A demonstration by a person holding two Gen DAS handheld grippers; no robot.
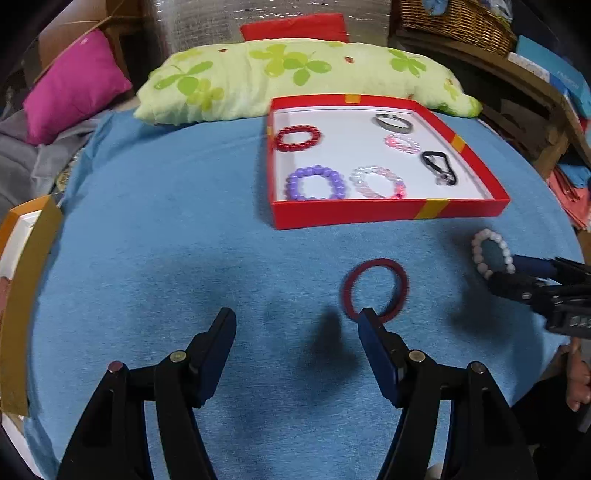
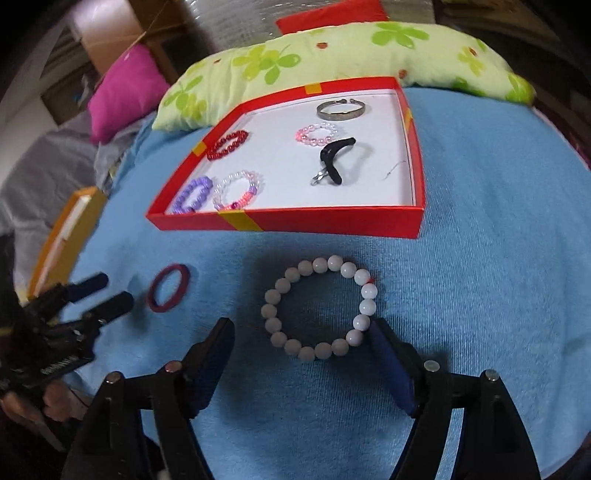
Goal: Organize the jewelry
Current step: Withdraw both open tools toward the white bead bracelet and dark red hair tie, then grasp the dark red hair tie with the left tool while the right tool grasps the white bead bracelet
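A red tray (image 1: 369, 215) (image 2: 332, 221) on the blue cloth holds several bracelets: red beads (image 1: 297, 138), purple beads (image 1: 314, 182), pale pink beads (image 1: 377, 182), a silver bangle (image 1: 393, 122) and a black clip (image 1: 439, 167). A dark red ring bracelet (image 1: 375, 288) (image 2: 168, 288) lies on the cloth in front of my open left gripper (image 1: 297, 321), its right fingertip at the ring's near edge. A white bead bracelet (image 2: 320, 306) (image 1: 493, 253) lies before my open right gripper (image 2: 301, 326), whose right fingertip touches it.
A green-patterned pillow (image 1: 295, 74) lies behind the tray, a magenta cushion (image 1: 74, 85) at the far left. An orange box (image 1: 26, 280) sits at the cloth's left edge. A wicker basket (image 1: 454, 18) and shelves stand at the right.
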